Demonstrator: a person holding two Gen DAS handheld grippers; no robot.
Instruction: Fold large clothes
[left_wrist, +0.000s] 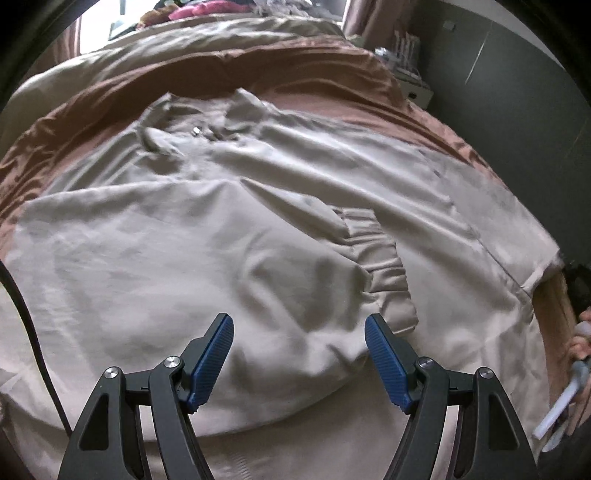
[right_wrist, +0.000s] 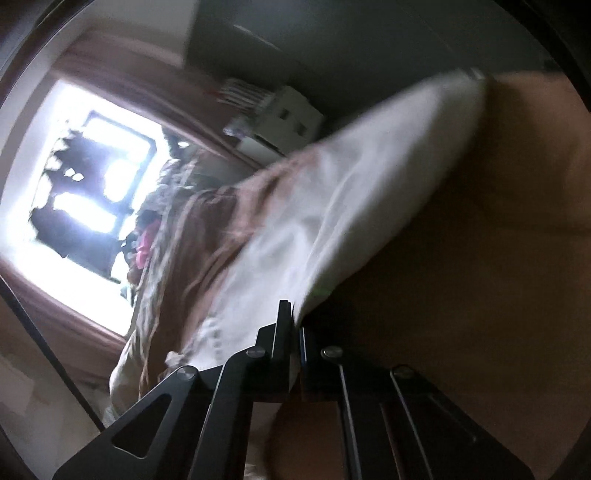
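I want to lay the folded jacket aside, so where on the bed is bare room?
Bare brown sheet shows beyond the jacket's collar, up to the beige duvet, and in a strip along the left edge. The jacket fills the middle and near side. The far end is crowded with piled clothes.

Soft, even daylight fills the left wrist view, with gentle shadows in the folds of the beige garment (left_wrist: 221, 240) ahead of the jaws. Fabric far beyond them smears slightly, and fisheye bending curves the edges. The right wrist view is dim and motion-blurred; a blown-out window (right_wrist: 92, 177) glares far left of the silhouetted jaws.
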